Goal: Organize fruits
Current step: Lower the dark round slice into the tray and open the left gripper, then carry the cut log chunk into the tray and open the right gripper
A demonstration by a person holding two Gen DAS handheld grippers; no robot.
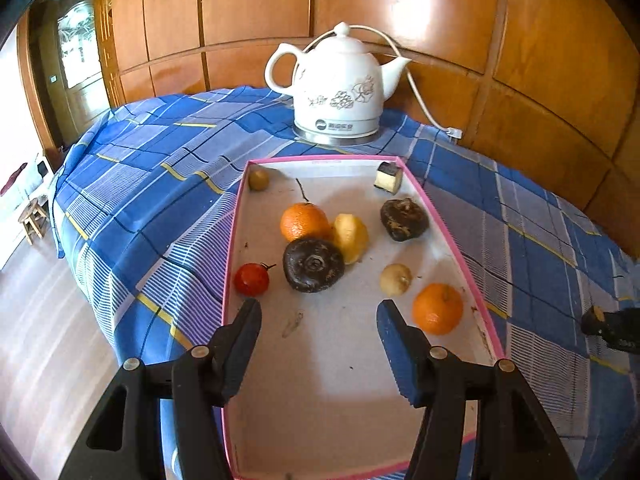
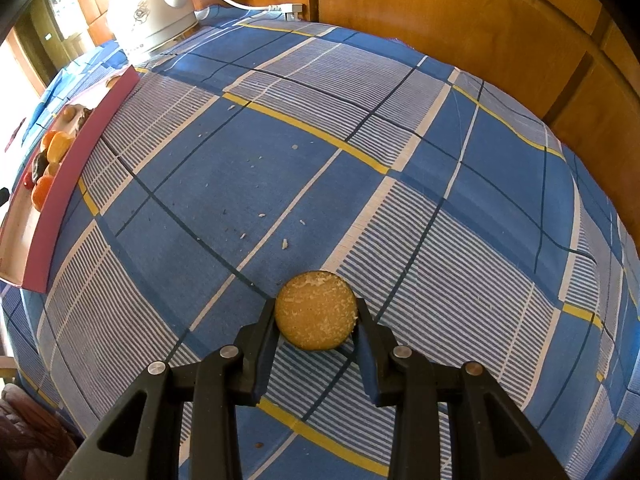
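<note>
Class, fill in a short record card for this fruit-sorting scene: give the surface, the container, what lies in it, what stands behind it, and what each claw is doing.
surface: blue checked cloth
container: pink-rimmed tray
in tray: two oranges, red fruit, two dark fruits, yellow fruit
behind tray: white kettle
left claw: open, empty, over the tray
right claw: shut on round tan fruit, above the cloth

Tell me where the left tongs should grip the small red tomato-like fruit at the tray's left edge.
Grip the small red round fruit across its round middle, coming down from above. The pink tray rim runs close along its left side, so close the fingers along that rim, not across it. The stem points right; avoid pinching it. The left tongs are open.
</note>
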